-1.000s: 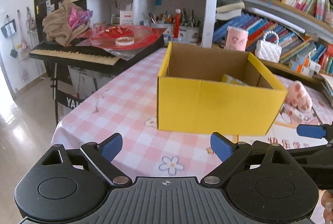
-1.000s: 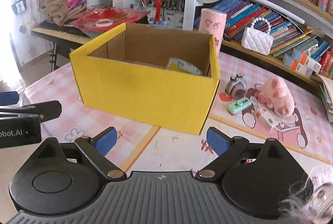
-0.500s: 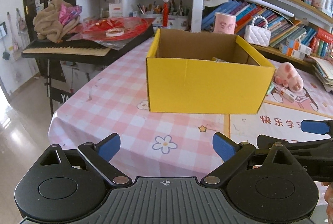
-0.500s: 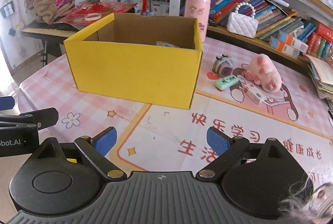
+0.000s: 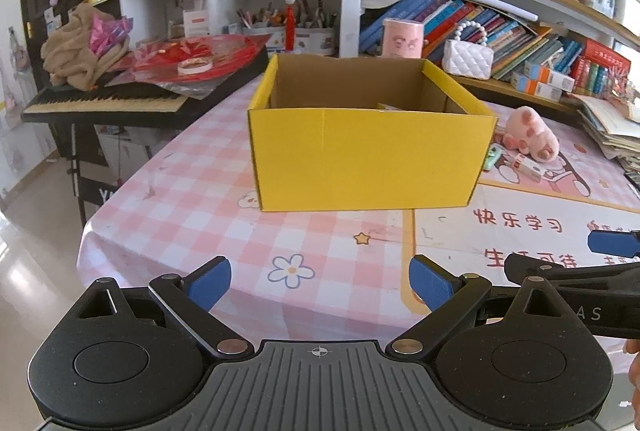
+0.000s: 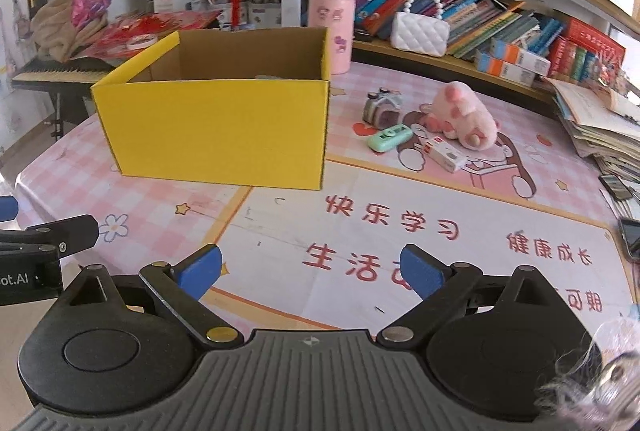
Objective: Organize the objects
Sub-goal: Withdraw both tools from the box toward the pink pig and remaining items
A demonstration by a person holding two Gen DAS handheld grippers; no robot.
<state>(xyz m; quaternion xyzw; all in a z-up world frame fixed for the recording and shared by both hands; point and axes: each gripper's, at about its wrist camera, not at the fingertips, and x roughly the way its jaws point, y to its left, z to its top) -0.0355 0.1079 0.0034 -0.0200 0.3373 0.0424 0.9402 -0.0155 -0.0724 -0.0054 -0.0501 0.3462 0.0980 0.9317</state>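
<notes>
Both sets of tongs, left tongs and right tongs, look alike: black linkage arms with round silver pivot pins, blue ribbed fingertips, two round black discs behind, and a grey ribbed housing with a crosshair mark.

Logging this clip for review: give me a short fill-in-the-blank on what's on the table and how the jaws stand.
1. The open cardboard box is ____ outside.
2. The pink plush lies on the table, ____ the box.
3. The mint toy camera lies between the box and the white ____.
4. The jaws of the left gripper and the right gripper are ____ and hold nothing.

Missing words: yellow; outside; carton; open
</notes>
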